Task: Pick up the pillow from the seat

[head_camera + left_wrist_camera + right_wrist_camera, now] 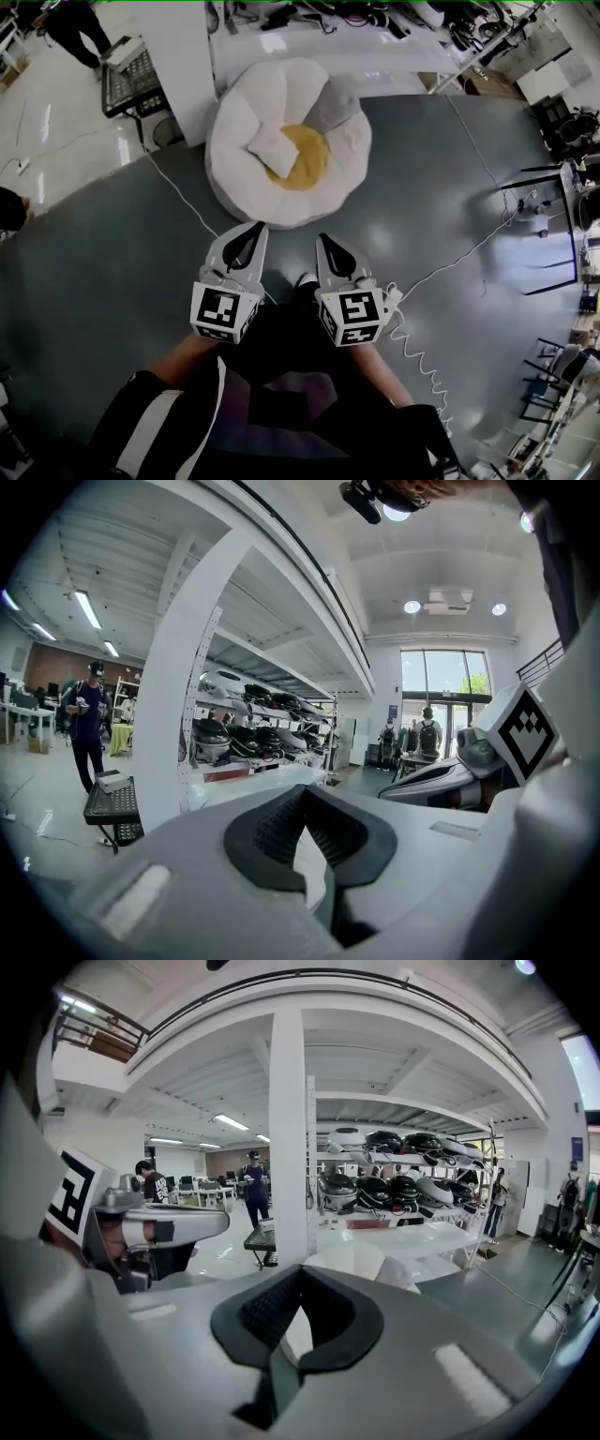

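A small white square pillow (272, 146) lies on a round white petal-shaped seat (246, 169) with a yellow centre (307, 161), on the grey floor ahead of me. A grey cushion (334, 110) rests at the seat's back right. My left gripper (257, 228) and right gripper (323, 239) are held side by side, a short way in front of the seat, pointing at it. Both are shut with nothing between the pads. In the right gripper view the seat (367, 1264) shows just beyond the shut jaws of the right gripper (300, 1271). The left gripper (303, 791) faces the shelves.
A white pillar (184, 56) and a black wire cart (131, 81) stand left of the seat. Shelves with helmets (394, 1190) run behind it. Cables (180, 195) cross the floor, one coiling at my right (417, 352). Black chairs (548, 225) stand far right. A person (77, 26) stands back left.
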Demonstrator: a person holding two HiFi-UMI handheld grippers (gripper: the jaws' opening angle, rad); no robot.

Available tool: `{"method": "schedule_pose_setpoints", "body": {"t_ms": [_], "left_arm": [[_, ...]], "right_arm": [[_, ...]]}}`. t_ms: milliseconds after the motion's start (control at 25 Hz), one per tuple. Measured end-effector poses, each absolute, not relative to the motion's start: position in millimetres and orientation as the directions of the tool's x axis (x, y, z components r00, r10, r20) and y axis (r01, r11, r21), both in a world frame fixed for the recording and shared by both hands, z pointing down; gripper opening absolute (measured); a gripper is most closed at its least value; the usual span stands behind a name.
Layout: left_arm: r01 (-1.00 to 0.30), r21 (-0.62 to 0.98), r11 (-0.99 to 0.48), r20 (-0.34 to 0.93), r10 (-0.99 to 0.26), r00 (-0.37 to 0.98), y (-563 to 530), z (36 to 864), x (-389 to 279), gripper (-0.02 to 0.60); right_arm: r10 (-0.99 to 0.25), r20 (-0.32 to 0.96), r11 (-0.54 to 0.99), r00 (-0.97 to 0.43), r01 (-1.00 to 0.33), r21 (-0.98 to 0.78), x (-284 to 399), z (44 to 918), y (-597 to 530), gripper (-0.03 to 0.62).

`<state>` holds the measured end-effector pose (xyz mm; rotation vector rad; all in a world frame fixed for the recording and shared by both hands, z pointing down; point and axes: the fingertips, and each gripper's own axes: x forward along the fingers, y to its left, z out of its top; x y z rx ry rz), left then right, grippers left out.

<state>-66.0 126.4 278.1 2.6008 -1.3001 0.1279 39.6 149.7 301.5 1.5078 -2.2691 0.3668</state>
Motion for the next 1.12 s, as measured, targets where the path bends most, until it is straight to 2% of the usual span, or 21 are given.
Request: {"method": "schedule_pose_setpoints", "body": {"t_ms": [480, 1120], "left_arm": [[-0.868, 0.163, -0.469, 0.18, -0.851, 0.493, 46, 285, -37, 0.002], [-0.929, 0.132, -0.347, 0.269, -0.889, 0.37, -57, 293, 59, 0.002]], "right_arm": [[-0.771, 0.46, 0.492, -0.441, -0.87, -0.01, 75, 318, 63, 0.002], [-0.629, 0.509, 0.647, -0.587, -0.759, -0.075, 155, 337, -59, 0.002]]}}
